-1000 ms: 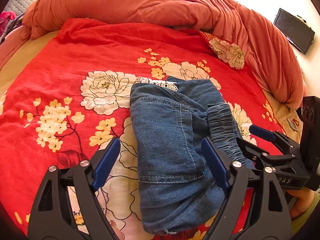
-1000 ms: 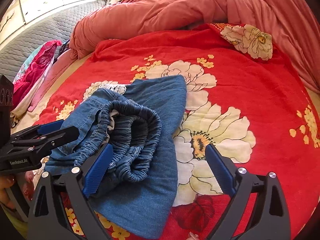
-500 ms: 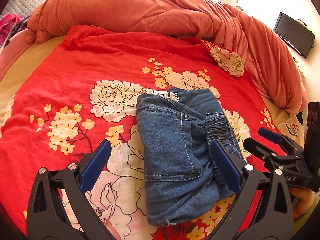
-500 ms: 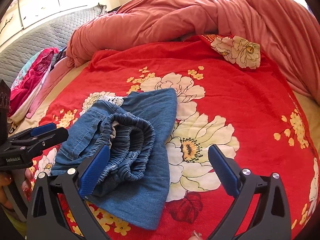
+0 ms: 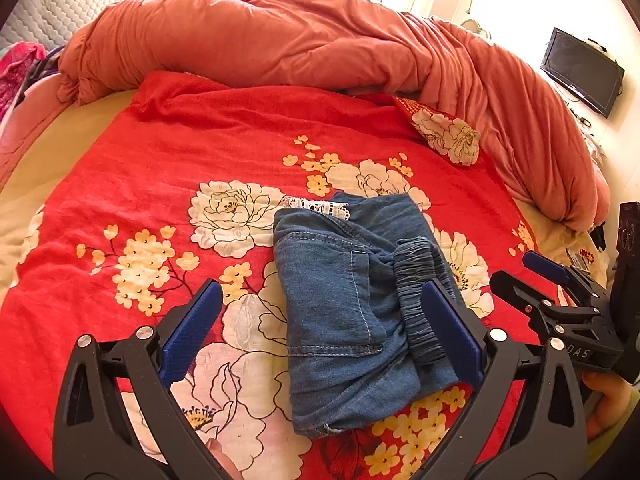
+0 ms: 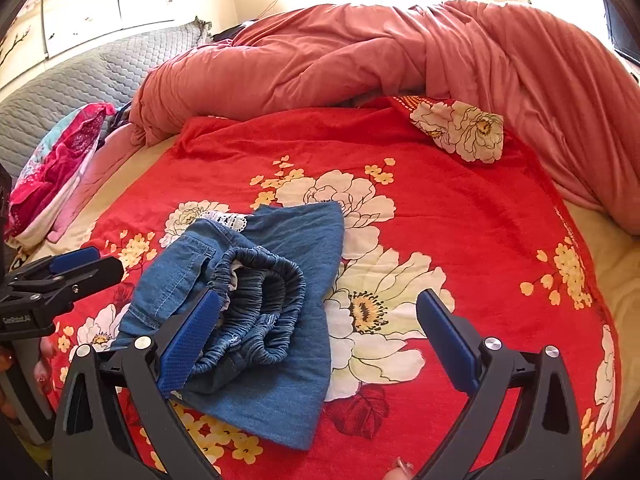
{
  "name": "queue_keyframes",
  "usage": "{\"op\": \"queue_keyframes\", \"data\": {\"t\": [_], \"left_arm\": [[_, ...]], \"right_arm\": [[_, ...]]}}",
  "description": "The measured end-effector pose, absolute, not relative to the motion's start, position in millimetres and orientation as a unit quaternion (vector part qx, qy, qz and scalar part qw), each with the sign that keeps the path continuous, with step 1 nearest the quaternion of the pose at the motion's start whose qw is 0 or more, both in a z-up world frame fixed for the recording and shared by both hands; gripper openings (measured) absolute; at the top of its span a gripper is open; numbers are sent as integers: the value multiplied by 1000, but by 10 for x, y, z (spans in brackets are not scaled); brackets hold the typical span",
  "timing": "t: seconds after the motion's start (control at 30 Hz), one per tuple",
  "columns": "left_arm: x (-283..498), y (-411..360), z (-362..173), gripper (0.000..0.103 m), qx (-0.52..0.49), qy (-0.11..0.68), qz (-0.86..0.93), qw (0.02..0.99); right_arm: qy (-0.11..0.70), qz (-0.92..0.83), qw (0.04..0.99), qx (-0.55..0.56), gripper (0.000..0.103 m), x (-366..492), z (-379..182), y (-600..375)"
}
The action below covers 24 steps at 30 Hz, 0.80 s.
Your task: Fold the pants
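1 folded pants [image 5: 352, 312] on bedspread [image 5: 168, 168]; 2 grippers, fingers apart.

Blue denim on a red floral spread

The pants [image 5: 352, 300] are blue denim with white lace trim; the bedspread [image 5: 160, 168] is red with cream flowers.

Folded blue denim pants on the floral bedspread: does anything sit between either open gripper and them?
Nothing visible does. The folded blue denim pants lie directly ahead of the left gripper and right gripper, both open, with only red floral bedspread around.
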State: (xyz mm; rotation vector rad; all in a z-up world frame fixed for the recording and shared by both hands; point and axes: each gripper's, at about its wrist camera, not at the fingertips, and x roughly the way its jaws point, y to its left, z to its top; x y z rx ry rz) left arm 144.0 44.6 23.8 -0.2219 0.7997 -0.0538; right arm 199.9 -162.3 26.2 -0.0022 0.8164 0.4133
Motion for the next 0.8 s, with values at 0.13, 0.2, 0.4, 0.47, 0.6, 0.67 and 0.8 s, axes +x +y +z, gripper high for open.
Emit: {"op": "queue_keyframes", "data": {"t": [0.13,0.2,0.4,0.47,0.6,0.67,0.8], "left_arm": [[1393,428,300,94,-102,384,-25,917],[1358,428,329,94,-103,382,-25,918],[1245,411,409,94,-104,375,-24,921],[1187,412,434,94,-107,374,-23,921],[1069,407,477,94,-111,370,-23,922],[992,395,504,94,-111,367,-24,923],[846,361,540,94,-108,364,-26,925]], "right_arm": [[388,196,901,0,98,1958,317,-1654],[384,196,902,2,98,1922,355,-1673],[376,194,906,6,98,1809,463,-1737],[373,195,907,9,98,1762,501,-1766],[367,196,909,8,98,1663,566,-1802],[364,197,910,6,98,1600,595,-1823],[358,199,912,8,98,1467,652,-1872]]}}
